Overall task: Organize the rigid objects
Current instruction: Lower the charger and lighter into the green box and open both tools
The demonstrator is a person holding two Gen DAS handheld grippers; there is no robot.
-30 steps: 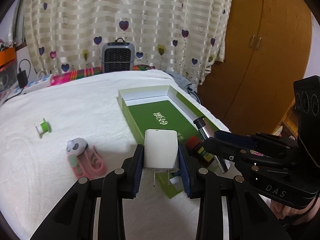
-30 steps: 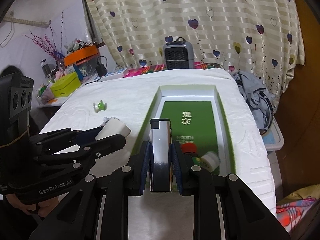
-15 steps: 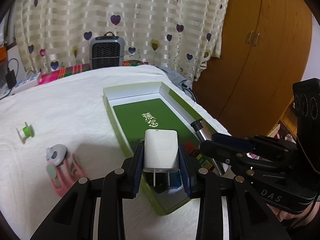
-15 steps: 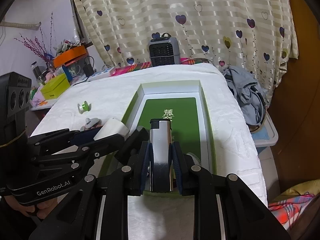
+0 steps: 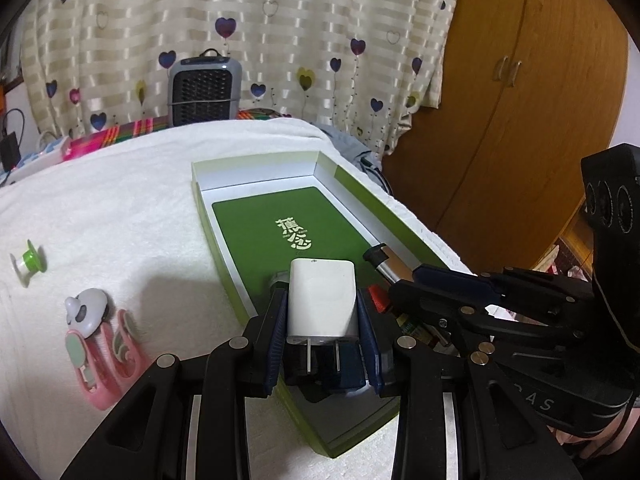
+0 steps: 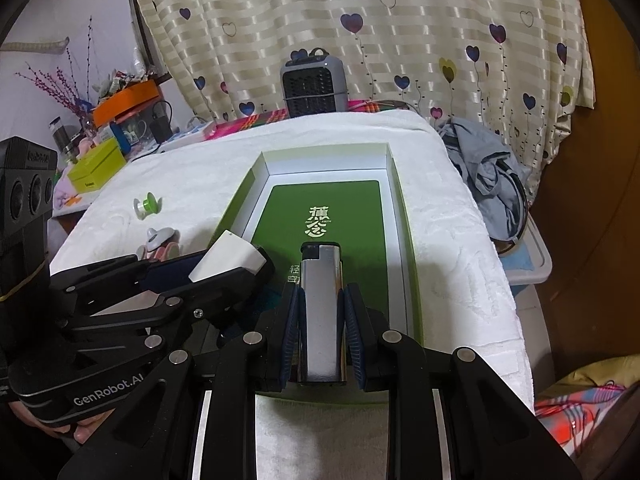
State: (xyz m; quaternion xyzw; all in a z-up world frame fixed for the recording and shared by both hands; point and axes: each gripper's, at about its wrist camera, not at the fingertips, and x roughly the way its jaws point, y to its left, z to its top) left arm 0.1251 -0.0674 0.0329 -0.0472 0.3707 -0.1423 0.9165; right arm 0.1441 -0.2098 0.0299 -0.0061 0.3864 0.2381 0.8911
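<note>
My left gripper (image 5: 321, 304) is shut on a white charger plug (image 5: 322, 292), prongs pointing back at the camera. It hangs over the near end of the open green box (image 5: 256, 170). My right gripper (image 6: 321, 304) is shut on a silver lighter (image 6: 321, 320) with a black top, also above the box's (image 6: 324, 151) near end. In the left wrist view the right gripper (image 5: 404, 280) reaches in from the right with the lighter (image 5: 384, 266). In the right wrist view the left gripper (image 6: 236, 268) comes in from the left with the charger (image 6: 228, 258). A red-capped bottle (image 5: 378, 298) lies in the box, mostly hidden.
A green spool (image 5: 28, 262) and a pink panda-topped item (image 5: 100, 336) lie on the white towel left of the box. A grey heater (image 5: 204, 92) stands at the far edge before the curtain. Grey clothes (image 6: 484, 168) and a wooden wardrobe (image 5: 520, 120) are to the right.
Both grippers have moved forward and down over the near end of the green box, each still holding its object. The spool and pink item have slid left in the left wrist view.
</note>
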